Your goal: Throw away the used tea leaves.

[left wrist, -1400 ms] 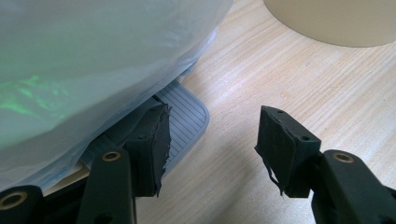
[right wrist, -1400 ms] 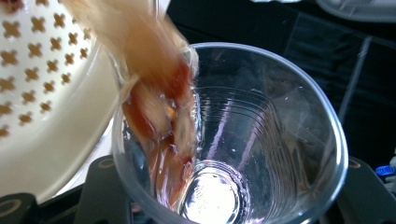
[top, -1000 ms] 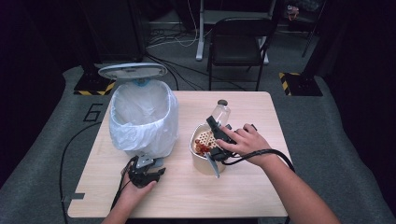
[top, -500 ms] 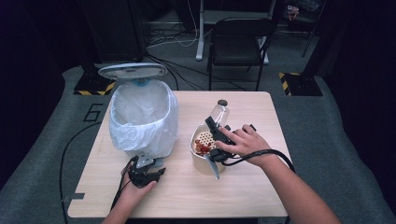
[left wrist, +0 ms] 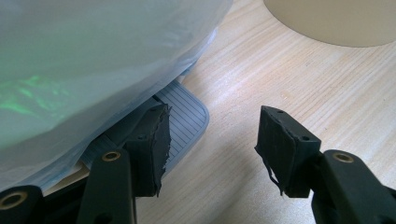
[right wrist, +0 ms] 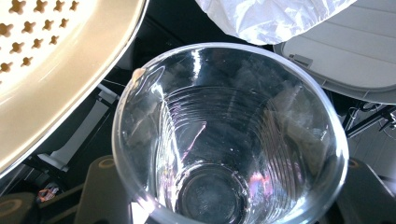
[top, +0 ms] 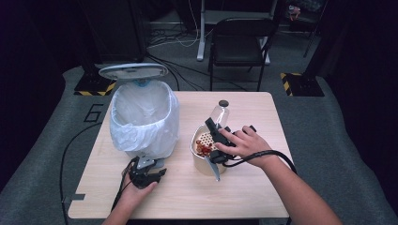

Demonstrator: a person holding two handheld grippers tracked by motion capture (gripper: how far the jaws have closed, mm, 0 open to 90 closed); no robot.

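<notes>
A clear plastic cup (top: 219, 114) lies tilted, mouth down, over a beige container (top: 194, 146) with a perforated insert and red bits inside. My right gripper (top: 214, 132) is shut on the cup. In the right gripper view I look into the cup (right wrist: 224, 140) held between the jaws of my right gripper (right wrist: 229, 189), with the beige perforated insert (right wrist: 56, 56) at upper left. My left gripper (top: 146, 169) rests on the table in front of a bin (top: 143, 117) lined with a white bag. In its own view the left gripper (left wrist: 212, 126) is open, its left finger over the bin's grey pedal (left wrist: 184, 121).
The bin's lid (top: 133, 71) stands open at the back. The wooden table (top: 244, 192) has free room at the front right. A black chair (top: 239, 42) stands beyond the far edge. Cables trail off the table from both grippers.
</notes>
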